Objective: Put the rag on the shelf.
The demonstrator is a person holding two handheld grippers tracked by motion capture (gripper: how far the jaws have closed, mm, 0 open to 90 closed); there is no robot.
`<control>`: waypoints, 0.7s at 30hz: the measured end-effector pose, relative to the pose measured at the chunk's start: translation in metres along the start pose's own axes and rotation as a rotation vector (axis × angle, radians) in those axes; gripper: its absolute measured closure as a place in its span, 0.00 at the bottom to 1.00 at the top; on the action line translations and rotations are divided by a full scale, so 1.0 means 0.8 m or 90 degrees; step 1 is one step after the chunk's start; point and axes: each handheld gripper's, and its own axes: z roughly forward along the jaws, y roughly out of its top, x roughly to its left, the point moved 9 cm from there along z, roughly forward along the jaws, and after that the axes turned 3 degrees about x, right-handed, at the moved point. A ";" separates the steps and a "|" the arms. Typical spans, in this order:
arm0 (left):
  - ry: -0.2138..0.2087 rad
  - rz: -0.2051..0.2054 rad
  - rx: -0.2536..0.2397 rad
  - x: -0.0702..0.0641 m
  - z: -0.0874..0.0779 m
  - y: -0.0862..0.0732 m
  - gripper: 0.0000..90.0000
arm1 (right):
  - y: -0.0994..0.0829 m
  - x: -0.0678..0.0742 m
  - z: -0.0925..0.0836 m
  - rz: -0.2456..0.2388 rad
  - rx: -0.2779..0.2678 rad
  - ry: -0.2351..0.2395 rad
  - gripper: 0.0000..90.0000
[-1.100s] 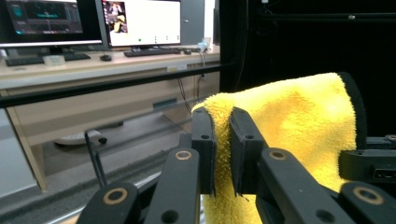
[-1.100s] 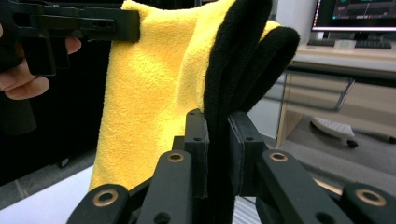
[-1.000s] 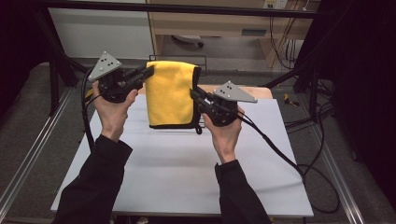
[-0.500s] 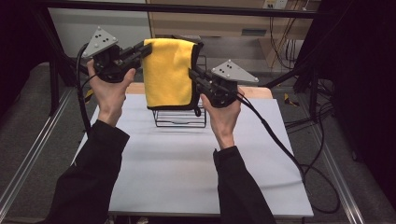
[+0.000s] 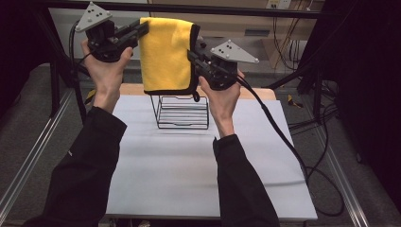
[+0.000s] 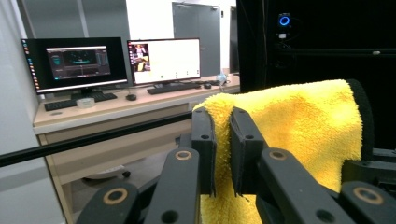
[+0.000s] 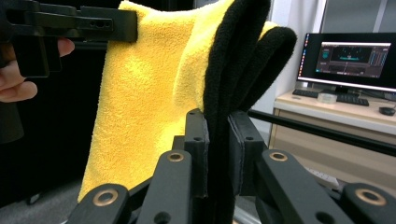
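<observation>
A yellow towel (image 5: 166, 54) with a black border hangs in the air, folded double, above a black wire rack (image 5: 181, 111) on the white table (image 5: 198, 165). My left gripper (image 5: 143, 27) is shut on the towel's upper left corner; in the left gripper view its jaws pinch the yellow towel (image 6: 289, 121) edge at the left gripper (image 6: 222, 140). My right gripper (image 5: 194, 53) is shut on the towel's right side, and in the right gripper view the black border (image 7: 238, 70) runs between the jaws of the right gripper (image 7: 218, 140). The towel's lower edge hangs just above the rack's top.
A black frame bar (image 5: 236, 9) crosses behind the towel. A wooden strip (image 5: 257, 92) edges the table's far side. Cables (image 5: 293, 156) trail over the table's right side to the floor. A desk with two monitors (image 6: 116, 60) stands beyond.
Both grippers have risen with the towel held between them. The towel came up off the wire rack, which now stands uncovered on the table.
</observation>
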 end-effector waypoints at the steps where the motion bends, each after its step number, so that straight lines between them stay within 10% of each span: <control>1: 0.001 -0.001 -0.002 0.002 0.001 0.003 0.90 | 0.003 -0.001 0.003 0.002 -0.001 0.000 0.89; 21: 0.037 0.012 -0.026 0.036 0.043 0.031 0.90 | 0.036 -0.035 0.049 -0.031 -0.024 -0.022 0.89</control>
